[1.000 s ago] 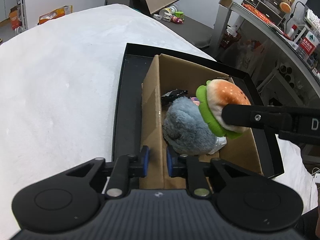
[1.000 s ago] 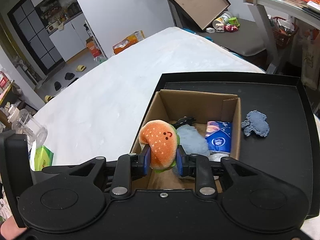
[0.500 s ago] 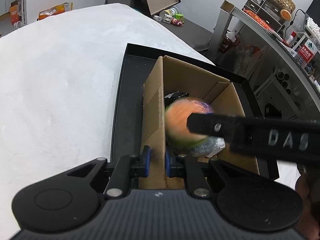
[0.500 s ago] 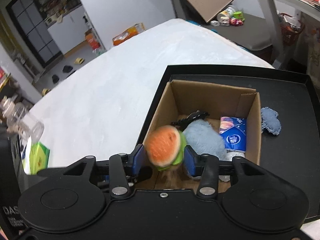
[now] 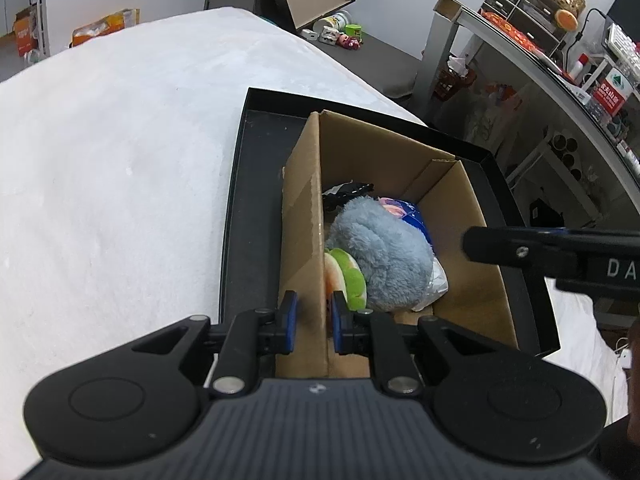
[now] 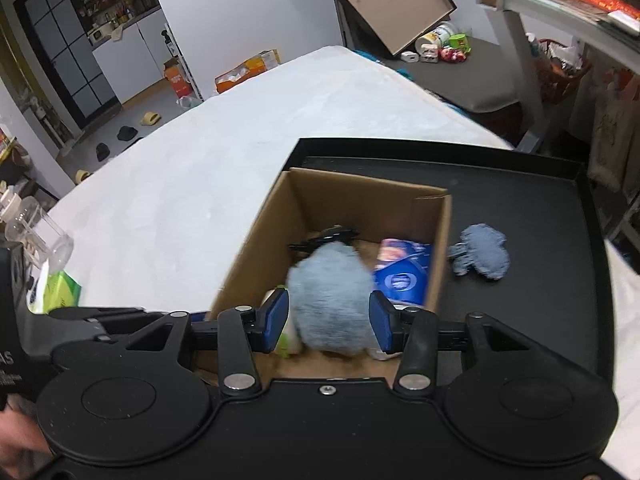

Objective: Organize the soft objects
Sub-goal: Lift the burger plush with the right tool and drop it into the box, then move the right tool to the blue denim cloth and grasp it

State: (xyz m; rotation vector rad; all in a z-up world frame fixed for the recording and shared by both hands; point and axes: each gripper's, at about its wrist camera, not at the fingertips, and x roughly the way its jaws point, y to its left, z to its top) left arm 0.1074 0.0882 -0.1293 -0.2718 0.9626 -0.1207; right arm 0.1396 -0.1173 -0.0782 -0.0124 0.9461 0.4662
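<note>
A cardboard box (image 5: 304, 216) (image 6: 256, 248) stands in a black tray (image 5: 248, 208) (image 6: 532, 224). My left gripper (image 5: 312, 316) is shut on the box's near-left wall. Inside lie a grey-blue plush (image 5: 380, 248) (image 6: 330, 296), a plush burger (image 5: 344, 276) wedged against the left wall, a blue tissue pack (image 6: 402, 272) and a black item (image 5: 348, 190). My right gripper (image 6: 327, 316) is open and empty above the box, and its arm shows in the left wrist view (image 5: 520, 250). A small blue plush (image 6: 480, 258) lies on the tray right of the box.
The tray rests on a white bed (image 5: 112, 160). A clear bottle (image 6: 36, 232) and a green packet (image 6: 60, 292) sit at the left. A grey desk with clutter (image 5: 540, 52) stands to the right.
My right gripper opened and let the plush burger go; it dropped into the box beside the grey-blue plush. The right gripper drew back. My left gripper kept its hold on the box wall.
</note>
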